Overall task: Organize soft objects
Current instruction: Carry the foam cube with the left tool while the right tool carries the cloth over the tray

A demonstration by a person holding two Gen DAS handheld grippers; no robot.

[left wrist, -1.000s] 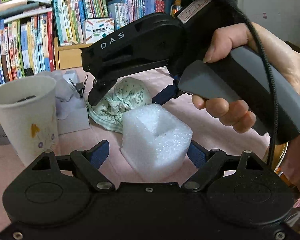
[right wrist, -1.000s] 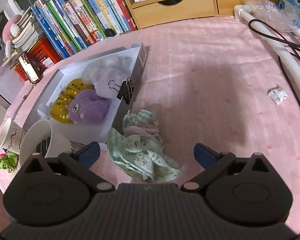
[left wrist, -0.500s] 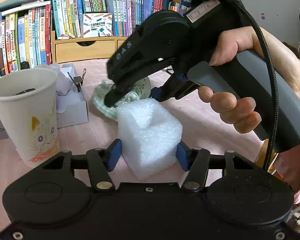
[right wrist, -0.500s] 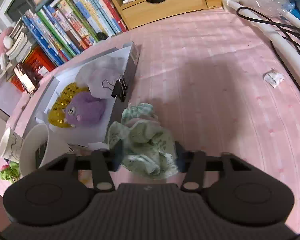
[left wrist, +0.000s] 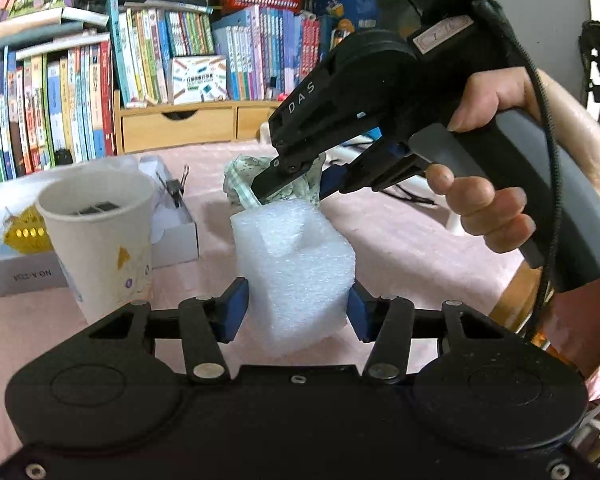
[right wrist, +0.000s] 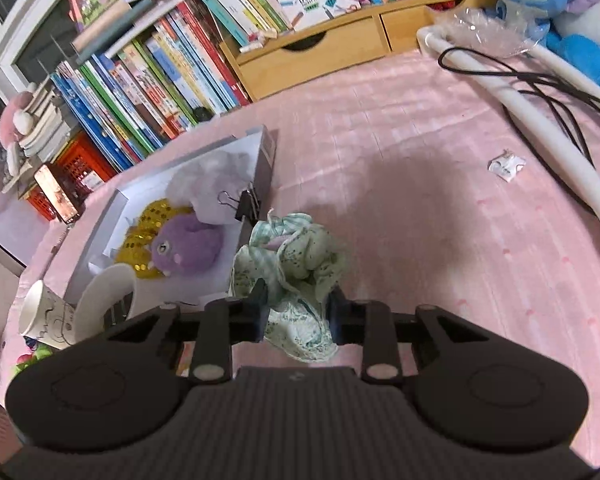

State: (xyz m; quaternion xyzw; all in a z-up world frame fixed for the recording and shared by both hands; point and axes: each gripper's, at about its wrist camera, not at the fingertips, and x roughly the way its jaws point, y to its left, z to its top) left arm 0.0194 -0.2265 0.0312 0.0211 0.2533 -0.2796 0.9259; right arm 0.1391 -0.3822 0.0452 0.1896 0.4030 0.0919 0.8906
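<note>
My left gripper is shut on a white foam block and holds it above the pink table. My right gripper is shut on a crumpled green patterned cloth and holds it lifted just right of the box; it also shows in the left wrist view, beyond the foam. A shallow white box lies to the left and holds a purple plush, a gold sequin toy and a pale lilac cloth.
A white paper cup stands close left of the foam. A black binder clip sits on the box wall. Books and wooden drawers line the back. A white tube and black cables cross the right side.
Both grippers closed, the left on the foam block and the right on the green cloth. Both have lifted their loads off the table.
</note>
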